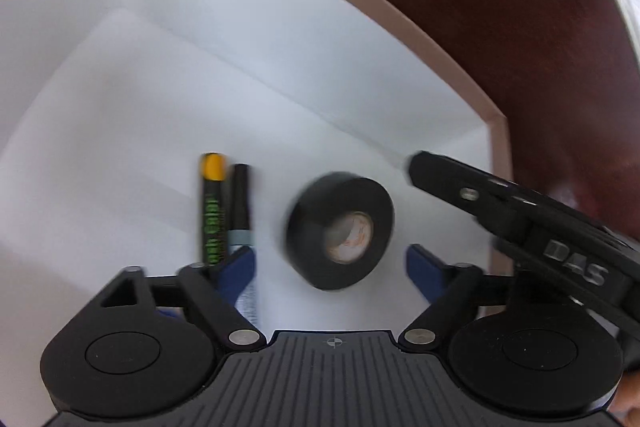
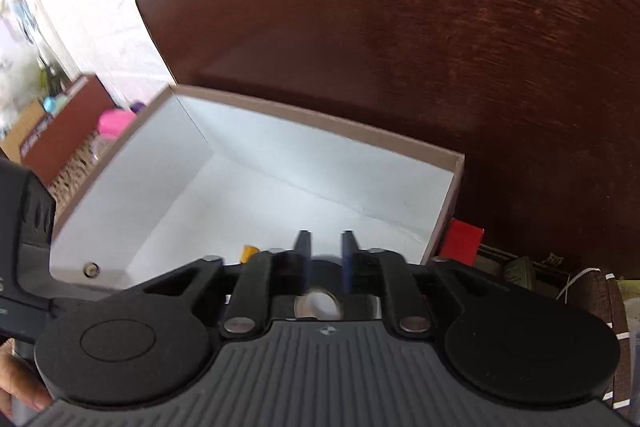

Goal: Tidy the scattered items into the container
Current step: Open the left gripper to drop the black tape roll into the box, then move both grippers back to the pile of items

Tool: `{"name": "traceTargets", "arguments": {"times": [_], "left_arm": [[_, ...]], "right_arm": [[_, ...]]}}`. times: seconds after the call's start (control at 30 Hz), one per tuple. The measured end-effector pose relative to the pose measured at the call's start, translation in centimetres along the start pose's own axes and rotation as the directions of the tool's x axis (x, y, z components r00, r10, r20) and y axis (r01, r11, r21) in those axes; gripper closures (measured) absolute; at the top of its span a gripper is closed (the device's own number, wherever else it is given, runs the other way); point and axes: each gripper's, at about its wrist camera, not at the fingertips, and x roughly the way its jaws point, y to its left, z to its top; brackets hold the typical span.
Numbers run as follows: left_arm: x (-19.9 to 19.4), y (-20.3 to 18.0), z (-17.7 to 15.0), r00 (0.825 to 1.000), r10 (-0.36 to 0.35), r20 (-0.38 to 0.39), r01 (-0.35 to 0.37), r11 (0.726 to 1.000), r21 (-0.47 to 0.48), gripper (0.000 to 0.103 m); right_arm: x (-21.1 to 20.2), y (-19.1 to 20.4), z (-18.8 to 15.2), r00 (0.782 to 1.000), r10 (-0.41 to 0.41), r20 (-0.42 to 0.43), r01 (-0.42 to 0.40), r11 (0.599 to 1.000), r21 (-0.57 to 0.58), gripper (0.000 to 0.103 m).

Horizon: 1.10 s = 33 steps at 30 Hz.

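Note:
A white box with a brown rim (image 1: 498,187) (image 2: 320,126) stands on the dark wooden table (image 2: 440,27). A black tape roll (image 1: 340,231) is blurred just above the box floor, between the spread blue fingers of my left gripper (image 1: 329,250), which is open and does not touch it. Left of the roll, an orange-capped marker (image 1: 211,211) and a black pen (image 1: 241,203) lie side by side on the floor. My right gripper (image 2: 326,239) (image 1: 418,167) hangs over the box's right side. A narrow gap shows between its fingers, with nothing in them; the roll (image 2: 320,301) shows below.
A red block (image 2: 464,241) lies on the table just outside the box's right wall, with small dark items behind it. A white wall and cluttered shelves (image 2: 60,123) sit beyond the table's left edge. A person's hand (image 2: 20,387) holds the handle.

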Motion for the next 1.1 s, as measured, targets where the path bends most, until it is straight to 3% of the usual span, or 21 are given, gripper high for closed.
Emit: {"name": "traceTargets", "arguments": {"times": [0.03,0.13,0.7,0.9,1.1], "left_arm": [[-0.2,0.1,-0.1,1.000,0.003,0.009,-0.003,1.000,-0.013,0.010],[-0.9,0.2,-0.9,0.999,-0.006,0.050,0.009,0.999,-0.053,0.006],[-5.2,-2.9,-4.4,0.995,-0.013,0.103,0.015,1.000,-0.019,0.005],[-8.0,-4.7,-6.7,0.983,0.014,0.183,-0.020,0.999,0.033,0.005],[-12.0,-7.0,-10.3,0.967,-0.003,0.254,-0.023,0.995,0.100,0.005]], "right_arm": [[-0.3,-0.1,-0.1,1.000,0.016,0.010,-0.016,1.000,0.010,0.055],[-1.6,-0.2,-0.3,0.997,0.053,0.051,-0.054,0.998,0.027,0.029],[-7.6,1.1,-1.5,0.988,0.116,0.103,-0.120,0.992,0.032,0.019],[-10.2,1.5,-2.6,0.986,0.125,0.107,-0.130,0.990,0.047,0.012],[-15.3,1.4,-5.0,0.977,0.154,0.145,-0.159,0.987,0.027,0.007]]}}
